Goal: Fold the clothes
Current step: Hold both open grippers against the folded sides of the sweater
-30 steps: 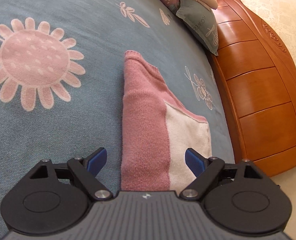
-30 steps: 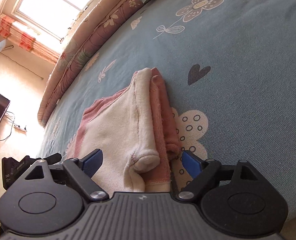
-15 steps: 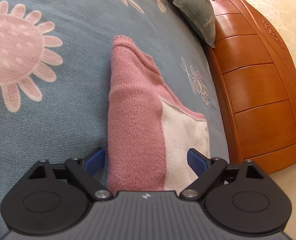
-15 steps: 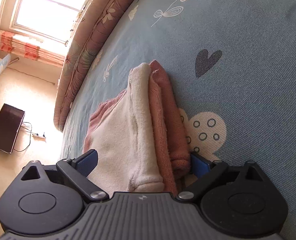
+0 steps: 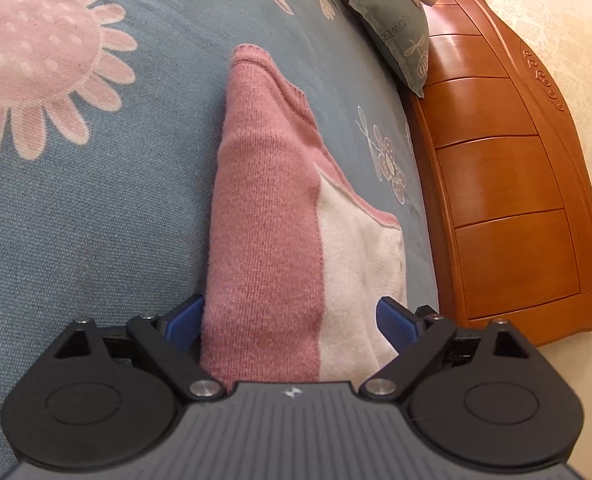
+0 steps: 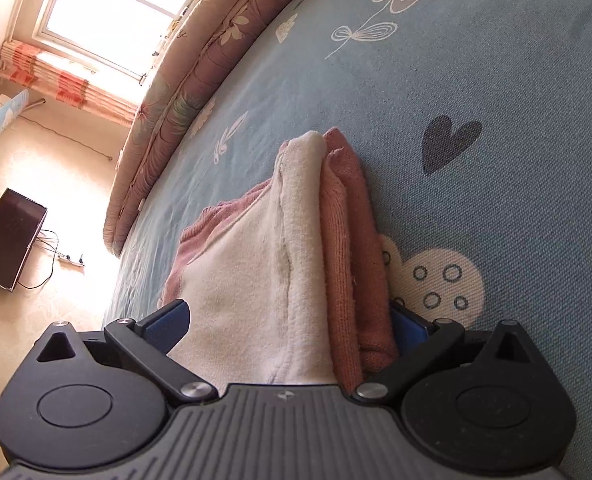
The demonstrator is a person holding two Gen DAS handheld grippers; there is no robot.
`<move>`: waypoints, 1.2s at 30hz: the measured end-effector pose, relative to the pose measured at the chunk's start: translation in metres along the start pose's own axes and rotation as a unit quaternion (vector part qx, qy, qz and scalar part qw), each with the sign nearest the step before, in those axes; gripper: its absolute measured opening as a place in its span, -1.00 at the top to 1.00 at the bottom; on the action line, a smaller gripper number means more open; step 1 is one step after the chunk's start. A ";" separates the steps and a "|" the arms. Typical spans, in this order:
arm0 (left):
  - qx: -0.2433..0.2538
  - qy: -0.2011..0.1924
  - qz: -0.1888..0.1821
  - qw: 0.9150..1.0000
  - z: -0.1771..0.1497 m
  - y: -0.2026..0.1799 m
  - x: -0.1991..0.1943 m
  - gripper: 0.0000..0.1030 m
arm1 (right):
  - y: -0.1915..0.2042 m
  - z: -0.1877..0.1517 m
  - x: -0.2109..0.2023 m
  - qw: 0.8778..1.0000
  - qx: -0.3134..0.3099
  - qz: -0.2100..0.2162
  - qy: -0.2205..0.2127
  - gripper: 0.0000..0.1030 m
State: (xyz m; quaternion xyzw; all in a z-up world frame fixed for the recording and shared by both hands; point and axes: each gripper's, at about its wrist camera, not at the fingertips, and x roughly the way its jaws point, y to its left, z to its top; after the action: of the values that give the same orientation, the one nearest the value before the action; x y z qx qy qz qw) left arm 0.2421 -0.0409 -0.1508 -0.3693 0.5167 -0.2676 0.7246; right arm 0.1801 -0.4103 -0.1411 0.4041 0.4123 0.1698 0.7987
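Left wrist view: folded pink-and-cream sweater [image 5: 291,220] on blue bedspread [image 5: 95,220], lying between widening, released fingers [image 5: 396,320] of left gripper [image 5: 291,320].

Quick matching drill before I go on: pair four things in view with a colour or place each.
Things:
1. sweater
2. headboard
3. heart print
4. dark screen

Descriptions:
A. on the floor below the window
B. pink and cream, between both tools' open jaws
C. orange-brown wood
D. dark, on the blue bedspread

Pairs: 1-B, 2-C, 3-D, 4-A
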 end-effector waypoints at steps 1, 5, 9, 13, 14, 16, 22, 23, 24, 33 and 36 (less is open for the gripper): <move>-0.002 -0.001 -0.001 1.000 -0.004 0.000 0.000 -0.77 | -0.002 -0.003 -0.002 1.000 0.007 0.003 -0.002 -1.00; -0.009 -0.005 -0.009 1.000 -0.014 0.003 -0.002 -0.77 | -0.004 -0.017 -0.011 1.000 0.006 0.011 -0.006 -1.00; -0.013 -0.011 -0.012 1.000 -0.015 0.005 0.000 -0.77 | 0.001 -0.024 -0.013 1.000 -0.018 0.001 -0.008 -1.00; -0.015 -0.009 -0.014 1.000 -0.011 0.006 0.001 -0.77 | 0.002 -0.023 -0.011 1.000 -0.017 -0.004 -0.006 -1.00; -0.015 -0.009 -0.015 1.000 -0.010 0.006 0.002 -0.77 | 0.000 -0.022 -0.011 1.000 -0.012 -0.001 -0.005 -1.00; -0.013 -0.009 -0.014 1.000 -0.007 0.005 0.004 -0.77 | -0.001 -0.018 -0.010 1.000 -0.006 0.002 0.000 -1.00; -0.004 -0.007 -0.007 1.000 -0.001 0.000 0.010 -0.77 | -0.004 -0.006 -0.005 1.000 0.010 0.005 0.011 -1.00; -0.001 -0.007 -0.008 1.000 -0.002 0.000 0.010 -0.77 | -0.004 -0.004 -0.004 1.000 0.010 0.005 0.012 -1.00; 0.002 -0.007 -0.010 1.000 -0.002 0.000 0.011 -0.77 | -0.003 -0.003 -0.003 1.000 0.009 0.004 0.014 -1.00; 0.009 -0.009 -0.017 1.000 0.002 0.004 0.005 -0.77 | 0.000 0.012 0.007 1.000 0.004 -0.001 0.016 -1.00; 0.009 -0.008 -0.017 1.000 0.006 0.005 0.005 -0.77 | 0.001 0.018 0.013 1.000 -0.002 0.000 0.017 -1.00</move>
State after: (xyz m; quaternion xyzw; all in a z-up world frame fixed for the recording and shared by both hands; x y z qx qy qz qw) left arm 0.2493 -0.0404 -0.1564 -0.3736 0.5025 -0.2814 0.7271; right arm 0.2018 -0.4110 -0.1412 0.3996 0.4258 0.1776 0.7922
